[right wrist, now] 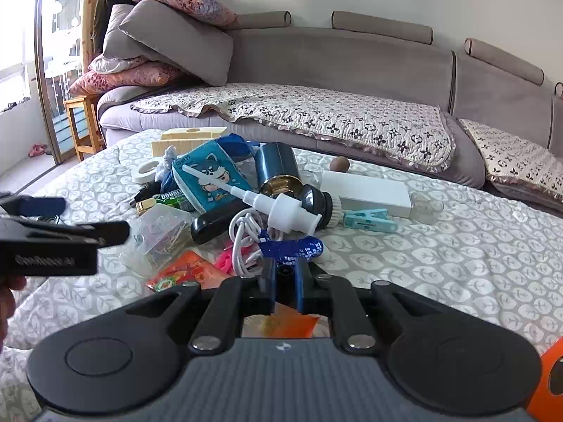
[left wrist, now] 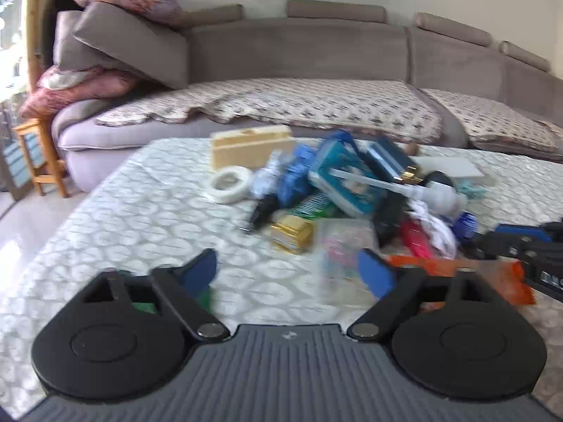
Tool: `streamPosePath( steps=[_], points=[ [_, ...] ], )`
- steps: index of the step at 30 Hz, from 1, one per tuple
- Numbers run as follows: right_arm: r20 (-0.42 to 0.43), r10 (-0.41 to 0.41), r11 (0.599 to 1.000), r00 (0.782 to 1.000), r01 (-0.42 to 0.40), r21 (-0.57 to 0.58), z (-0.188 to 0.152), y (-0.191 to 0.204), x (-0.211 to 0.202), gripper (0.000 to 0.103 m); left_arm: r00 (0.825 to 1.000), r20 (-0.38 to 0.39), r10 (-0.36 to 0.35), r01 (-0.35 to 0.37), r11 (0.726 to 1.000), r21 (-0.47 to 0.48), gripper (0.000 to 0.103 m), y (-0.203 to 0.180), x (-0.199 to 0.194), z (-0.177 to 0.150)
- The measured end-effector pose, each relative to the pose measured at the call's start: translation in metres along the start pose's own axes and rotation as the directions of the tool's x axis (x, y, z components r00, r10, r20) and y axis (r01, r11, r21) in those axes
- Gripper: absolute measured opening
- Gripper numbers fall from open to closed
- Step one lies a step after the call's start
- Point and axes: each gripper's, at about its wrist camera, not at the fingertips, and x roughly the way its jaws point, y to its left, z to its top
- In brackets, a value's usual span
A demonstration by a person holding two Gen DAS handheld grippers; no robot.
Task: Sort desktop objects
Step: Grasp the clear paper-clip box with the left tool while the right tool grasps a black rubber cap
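Observation:
A pile of small objects lies on the patterned table cloth (right wrist: 457,263): a teal tissue pack (right wrist: 211,176), a white pump nozzle (right wrist: 278,207), a white cable (right wrist: 246,242), a clear bag of rubber bands (right wrist: 162,235), an orange packet (right wrist: 183,270), a tape roll (left wrist: 228,181) and a gold box (left wrist: 292,234). My left gripper (left wrist: 288,274) is open and empty, just short of the clear bag (left wrist: 345,246). My right gripper (right wrist: 284,277) has its jaws close together around something small and dark, next to a blue tube (right wrist: 299,246); what it is I cannot tell.
A wooden organizer block (left wrist: 251,147) stands at the pile's far edge. A white box (right wrist: 366,190), a teal clip (right wrist: 369,219) and a small clear cup (right wrist: 425,207) lie to the right. A grey sofa (right wrist: 334,63) curves behind the table. The left gripper shows in the right wrist view (right wrist: 63,235).

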Motion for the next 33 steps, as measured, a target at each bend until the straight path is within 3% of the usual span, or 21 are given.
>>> streamPosePath(
  steps=[4,8,14,16,18,19,21,22,23,33],
  points=[
    [0.003,0.005,1.0,1.0,-0.005,0.006,-0.002,-0.005,0.001,0.01,0.999,0.022,-0.035,0.034,0.999,0.023,0.078,-0.013,0.001,-0.001],
    [0.013,0.002,1.0,1.0,-0.002,-0.008,-0.005,-0.005,0.001,0.01,0.999,-0.017,-0.045,0.045,0.999,0.001,0.079,-0.017,0.014,-0.002],
    [-0.045,-0.084,0.996,0.995,0.084,0.015,-0.011,-0.015,-0.001,0.01,0.998,-0.053,-0.037,0.037,0.999,-0.008,0.08,-0.017,0.022,-0.005],
    [-0.065,-0.146,0.989,0.987,0.146,-0.01,-0.017,-0.016,-0.001,0.01,0.998,-0.051,-0.037,0.037,0.999,-0.006,0.079,-0.019,0.019,-0.005],
    [-0.055,-0.132,0.991,0.99,0.133,0.007,-0.022,-0.019,-0.006,0.011,0.998,-0.048,-0.042,0.041,0.999,-0.008,0.079,-0.02,0.017,-0.005],
    [-0.034,-0.13,0.991,0.991,0.13,0.016,-0.022,-0.019,-0.01,0.016,0.998,-0.046,-0.041,0.041,0.999,-0.009,0.079,-0.02,0.017,-0.005],
    [0.025,-0.107,0.994,0.994,0.107,0.023,-0.022,-0.019,-0.015,0.042,0.998,-0.042,-0.038,0.038,0.999,-0.012,0.079,-0.022,0.017,-0.005],
    [0.046,-0.094,0.995,0.995,0.092,0.036,-0.021,-0.02,-0.016,0.065,0.998,-0.042,-0.036,0.035,0.999,-0.011,0.079,-0.022,0.018,-0.006],
    [0.061,-0.091,0.995,0.994,0.089,0.043,-0.022,-0.02,-0.016,0.077,0.999,-0.043,-0.032,0.031,0.999,-0.01,0.079,-0.022,0.02,-0.006],
    [-0.02,-0.116,0.978,0.993,0.118,0.169,-0.016,-0.034,0.02,0.071,0.998,-0.052,-0.026,0.025,0.999,-0.023,0.078,-0.022,0.023,-0.005]
  ],
)
